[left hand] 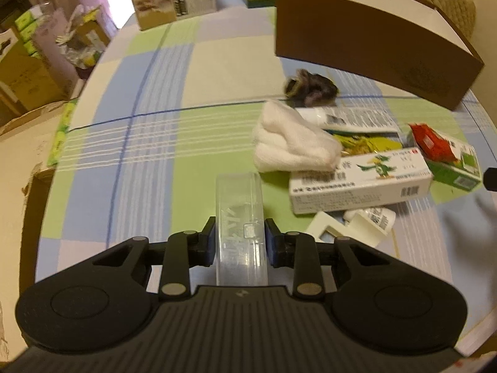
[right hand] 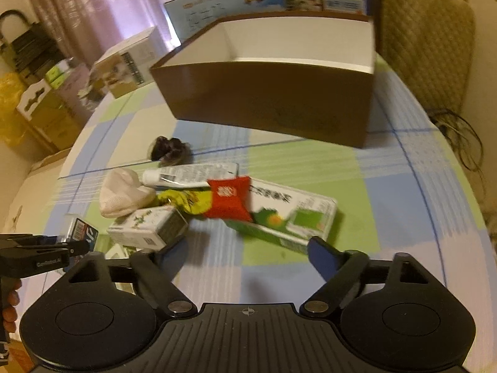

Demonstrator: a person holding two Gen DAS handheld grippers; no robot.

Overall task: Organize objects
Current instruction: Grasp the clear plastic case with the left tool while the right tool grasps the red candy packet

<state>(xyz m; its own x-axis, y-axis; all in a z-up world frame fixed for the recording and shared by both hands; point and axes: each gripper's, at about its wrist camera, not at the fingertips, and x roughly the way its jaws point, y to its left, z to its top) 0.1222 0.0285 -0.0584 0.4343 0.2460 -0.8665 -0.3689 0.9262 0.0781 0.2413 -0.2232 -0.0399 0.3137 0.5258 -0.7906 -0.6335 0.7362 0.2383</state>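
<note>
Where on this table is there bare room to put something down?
Free: the checked cloth left of the white towel, and the strip between the brown box and the green carton. Crowded: the pile around the red packet.

The left gripper (left hand: 239, 238), black with blue pads, points steeply downward, its jaws clamped on a clear plastic rectangular case (left hand: 239, 223). The right gripper (right hand: 245, 248) (also angled down) stands with jaws apart, nothing between them. Fingers (right hand: 9, 307) grip the left handle.
</note>
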